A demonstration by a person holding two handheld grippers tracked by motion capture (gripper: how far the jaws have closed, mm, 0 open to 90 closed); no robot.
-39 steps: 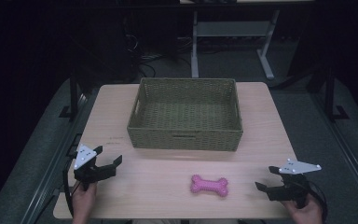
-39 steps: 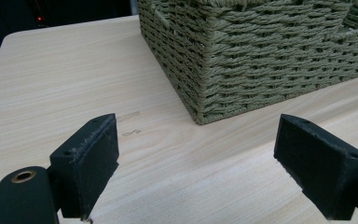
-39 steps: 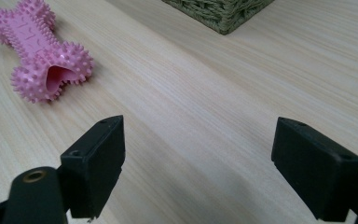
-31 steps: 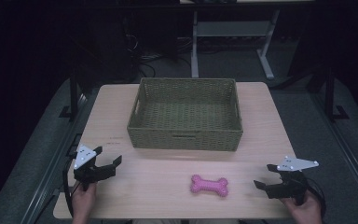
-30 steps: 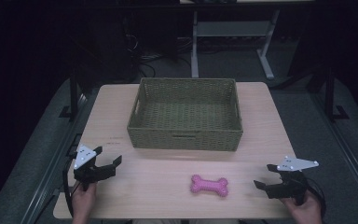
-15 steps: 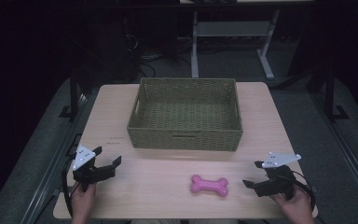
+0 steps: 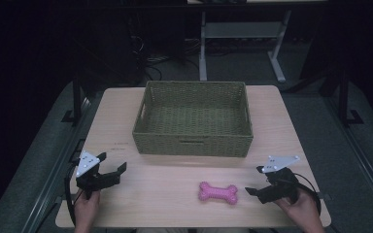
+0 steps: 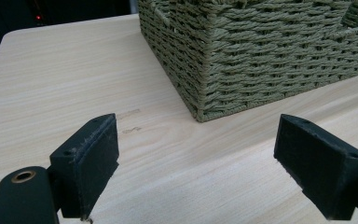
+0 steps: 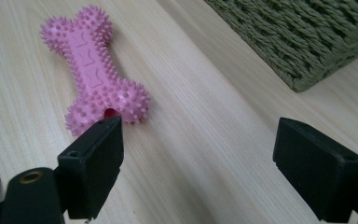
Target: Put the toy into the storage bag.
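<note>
A pink spiky bone toy [image 7: 218,192] lies flat on the wooden table [image 7: 175,179] in front of a green woven basket [image 7: 193,119]. My right gripper [image 7: 254,186] is open just right of the toy, jaws pointing at it. In the right gripper view the bone toy [image 9: 95,70] lies just beyond the left jaw, and the right gripper [image 9: 198,170] holds nothing. My left gripper [image 7: 112,165] sits open near the table's front left corner. The left gripper [image 8: 198,165] faces the basket's near corner [image 8: 205,70], nothing between its jaws.
The basket looks empty inside and stands at the table's middle back. Bare tabletop lies between the two grippers. Dark floor, cables and a white desk frame [image 7: 243,34] lie beyond the table.
My right gripper has moved left and a little forward, closing in on the bone toy. The left gripper and the toy have stayed put.
</note>
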